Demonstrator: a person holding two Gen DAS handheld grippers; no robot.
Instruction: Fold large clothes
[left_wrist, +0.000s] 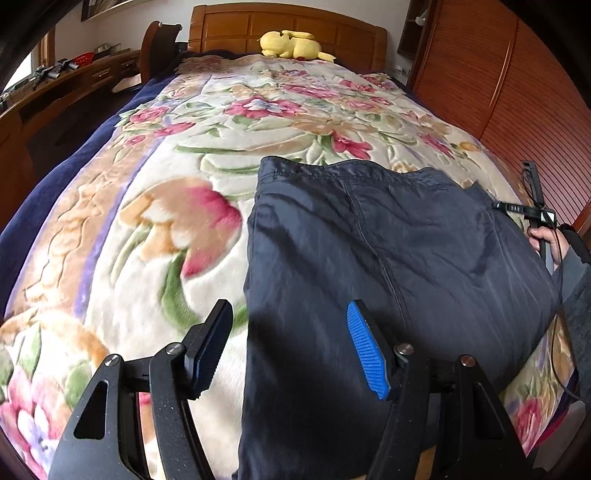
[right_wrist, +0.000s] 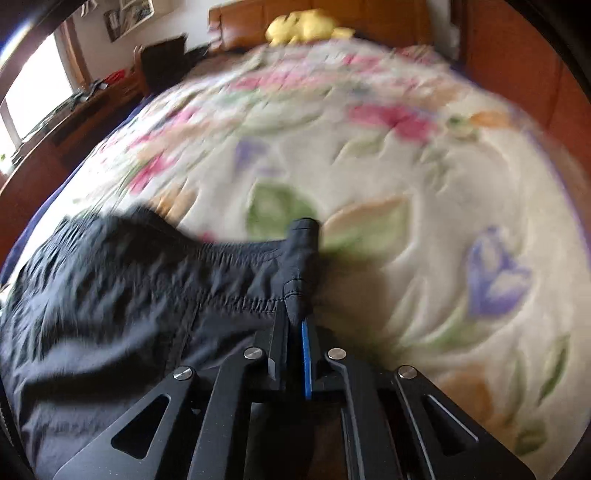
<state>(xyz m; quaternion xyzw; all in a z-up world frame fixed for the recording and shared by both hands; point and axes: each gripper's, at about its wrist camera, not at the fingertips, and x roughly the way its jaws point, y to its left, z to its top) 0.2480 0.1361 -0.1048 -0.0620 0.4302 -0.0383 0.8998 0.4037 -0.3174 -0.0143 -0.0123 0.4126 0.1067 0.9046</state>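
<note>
A dark navy garment (left_wrist: 388, 266) lies folded on the floral blanket (left_wrist: 177, 206) near the foot of the bed. My left gripper (left_wrist: 291, 332) is open, hovering over the garment's left edge, with its blue pad (left_wrist: 367, 350) above the cloth. In the right wrist view the garment (right_wrist: 122, 295) spreads to the left, and my right gripper (right_wrist: 297, 317) is shut on its elasticated waistband corner (right_wrist: 303, 251), which sticks up between the jaws. The right gripper (left_wrist: 537, 216) also shows at the garment's right edge in the left wrist view, held by a hand. The right view is blurred.
A yellow plush toy (left_wrist: 291, 44) lies by the wooden headboard (left_wrist: 288, 22). A wooden desk with clutter (left_wrist: 66, 85) and a chair (left_wrist: 159, 48) stand left of the bed. Slatted wooden wardrobe doors (left_wrist: 491, 92) line the right side.
</note>
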